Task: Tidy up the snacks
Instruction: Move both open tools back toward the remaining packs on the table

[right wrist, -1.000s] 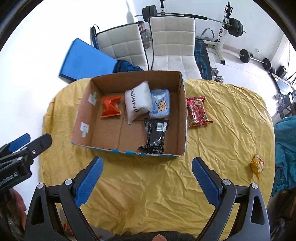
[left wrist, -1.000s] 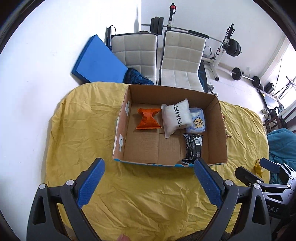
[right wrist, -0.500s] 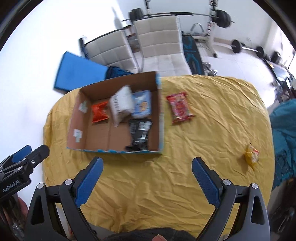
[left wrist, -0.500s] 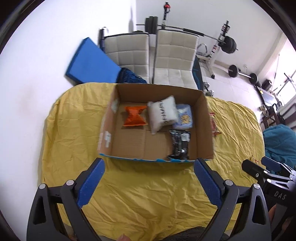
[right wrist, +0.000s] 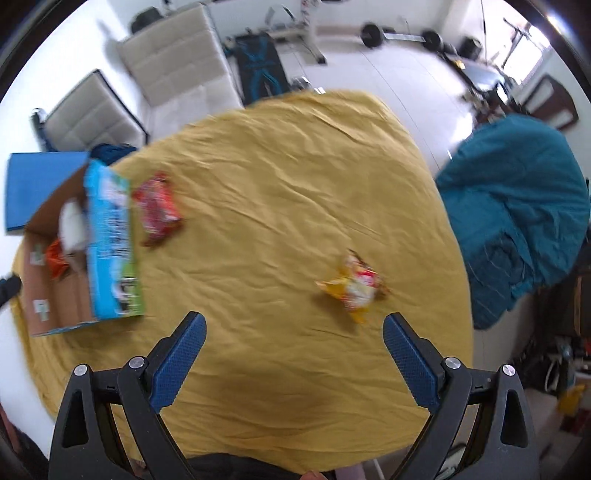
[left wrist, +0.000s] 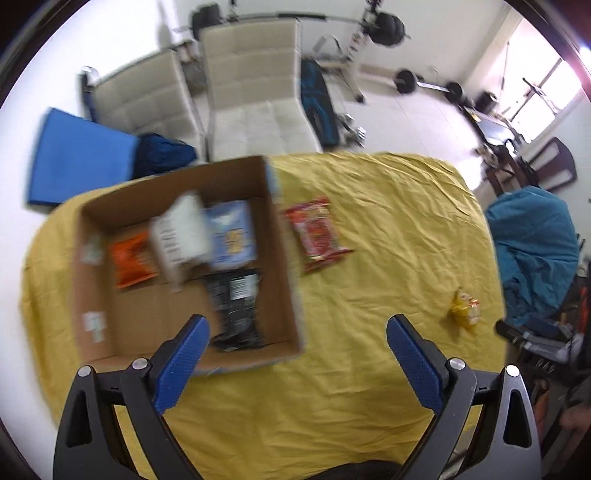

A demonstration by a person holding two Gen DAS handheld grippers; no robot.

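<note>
A cardboard box (left wrist: 280, 236) sits on the yellow-covered table and holds an orange packet (left wrist: 131, 260), a white bag (left wrist: 181, 229), a light blue packet (left wrist: 232, 236) and a black packet (left wrist: 236, 310). A red snack packet (left wrist: 317, 232) lies just right of the box, and shows again as the red packet (right wrist: 157, 210) in the right wrist view. Farther right lies a small yellow packet (right wrist: 352, 286). My left gripper (left wrist: 297, 338) is open above the box's near right corner. My right gripper (right wrist: 293, 334) is open, just short of the yellow packet.
The yellow cloth (right wrist: 277, 184) covers the round table. Two white chairs (left wrist: 255, 107) stand behind it, with a blue mat (left wrist: 74, 162) at the left. A teal-covered seat (right wrist: 517, 206) is at the right, gym weights (right wrist: 399, 35) beyond.
Both grippers have swung to the right. The box slid left in both views; the yellow packet now lies close ahead of the right gripper. Both stay open.
</note>
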